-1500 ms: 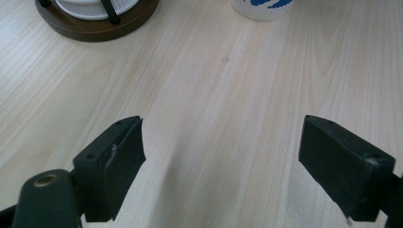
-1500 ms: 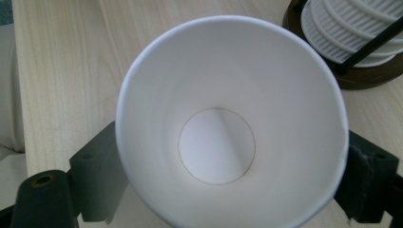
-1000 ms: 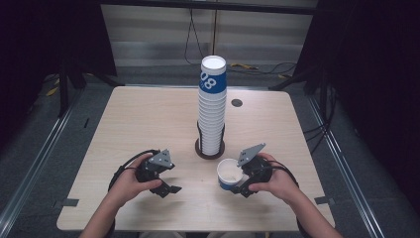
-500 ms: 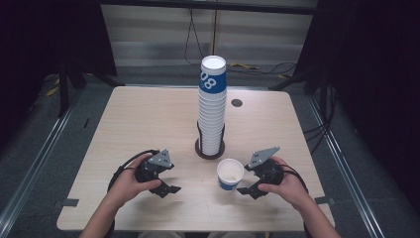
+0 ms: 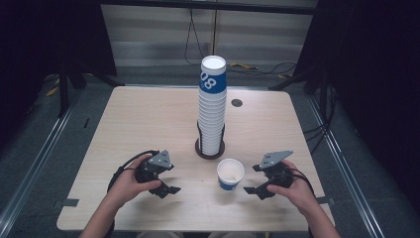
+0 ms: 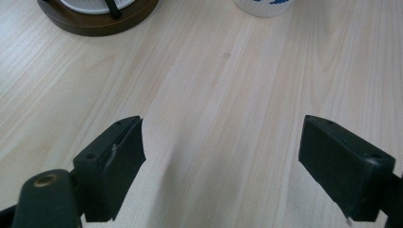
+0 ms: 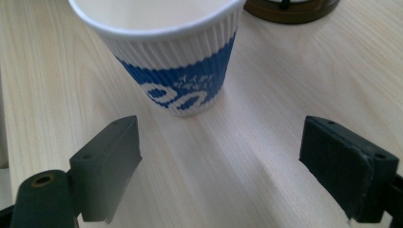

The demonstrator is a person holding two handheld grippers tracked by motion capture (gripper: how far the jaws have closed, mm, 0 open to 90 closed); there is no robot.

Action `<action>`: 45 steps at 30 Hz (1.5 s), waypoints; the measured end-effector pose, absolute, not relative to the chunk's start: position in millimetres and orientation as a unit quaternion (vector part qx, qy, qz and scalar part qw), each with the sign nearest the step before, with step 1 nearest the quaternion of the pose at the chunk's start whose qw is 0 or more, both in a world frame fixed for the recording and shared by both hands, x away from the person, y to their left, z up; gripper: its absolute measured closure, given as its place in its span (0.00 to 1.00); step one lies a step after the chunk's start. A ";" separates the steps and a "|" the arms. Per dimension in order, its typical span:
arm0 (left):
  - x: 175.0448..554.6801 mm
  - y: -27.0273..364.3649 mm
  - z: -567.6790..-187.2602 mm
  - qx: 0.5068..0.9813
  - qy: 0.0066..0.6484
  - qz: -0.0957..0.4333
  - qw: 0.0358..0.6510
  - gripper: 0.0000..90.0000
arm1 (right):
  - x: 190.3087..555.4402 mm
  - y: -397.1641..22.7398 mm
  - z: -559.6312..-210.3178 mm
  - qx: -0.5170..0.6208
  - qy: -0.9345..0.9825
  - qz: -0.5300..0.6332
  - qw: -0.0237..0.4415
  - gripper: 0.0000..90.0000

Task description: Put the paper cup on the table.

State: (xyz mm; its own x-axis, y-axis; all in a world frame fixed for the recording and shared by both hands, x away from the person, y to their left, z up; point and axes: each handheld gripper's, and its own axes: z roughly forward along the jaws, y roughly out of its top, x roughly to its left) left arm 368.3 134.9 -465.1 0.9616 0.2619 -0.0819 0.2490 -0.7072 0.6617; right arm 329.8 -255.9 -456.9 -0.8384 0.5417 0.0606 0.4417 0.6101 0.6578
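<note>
A single paper cup (white with a blue band) stands upright on the wooden table, just in front of a tall cup stack in a dark round holder. The right gripper sits just beside the cup, jaws apart and empty. The left gripper rests farther left, jaws likewise apart over bare wood.

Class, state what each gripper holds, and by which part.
Nothing is held. Left gripper and right gripper are open; the white-and-blue ribbed paper cup stands free on the table.
</note>
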 end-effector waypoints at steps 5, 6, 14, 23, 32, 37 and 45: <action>368.0 134.4 -466.2 0.923 0.139 0.011 0.358 0.17 | 327.5 -262.6 -461.6 0.280 0.891 0.350 0.073 0.14; 368.4 134.6 -466.5 0.923 0.137 0.010 0.359 0.17 | 327.3 -263.9 -462.2 0.282 0.890 0.351 0.076 0.14; 369.2 137.7 -468.4 0.921 0.147 0.007 0.360 0.17 | 325.1 -275.7 -464.2 0.298 0.881 0.359 0.082 0.14; 371.3 142.1 -469.6 0.921 0.149 0.010 0.360 0.17 | 322.5 -283.2 -470.5 0.305 0.878 0.356 0.093 0.14; 374.8 149.3 -471.5 0.919 0.153 0.010 0.363 0.17 | 320.7 -292.7 -474.5 0.313 0.872 0.360 0.107 0.14; 376.4 152.9 -473.9 0.918 0.157 0.009 0.364 0.17 | 320.8 -298.4 -477.9 0.321 0.869 0.360 0.110 0.14; 380.2 161.6 -477.1 0.919 0.167 0.012 0.358 0.17 | 321.1 -304.7 -481.0 0.325 0.867 0.359 0.115 0.14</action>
State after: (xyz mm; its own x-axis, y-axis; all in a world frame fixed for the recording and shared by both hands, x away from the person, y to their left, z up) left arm 380.2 161.6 -477.1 0.9442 0.3146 -0.0974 0.2975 -0.6878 0.6621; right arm 321.1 -304.7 -481.0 -0.7617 0.6470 0.0343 0.4818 0.5303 0.6976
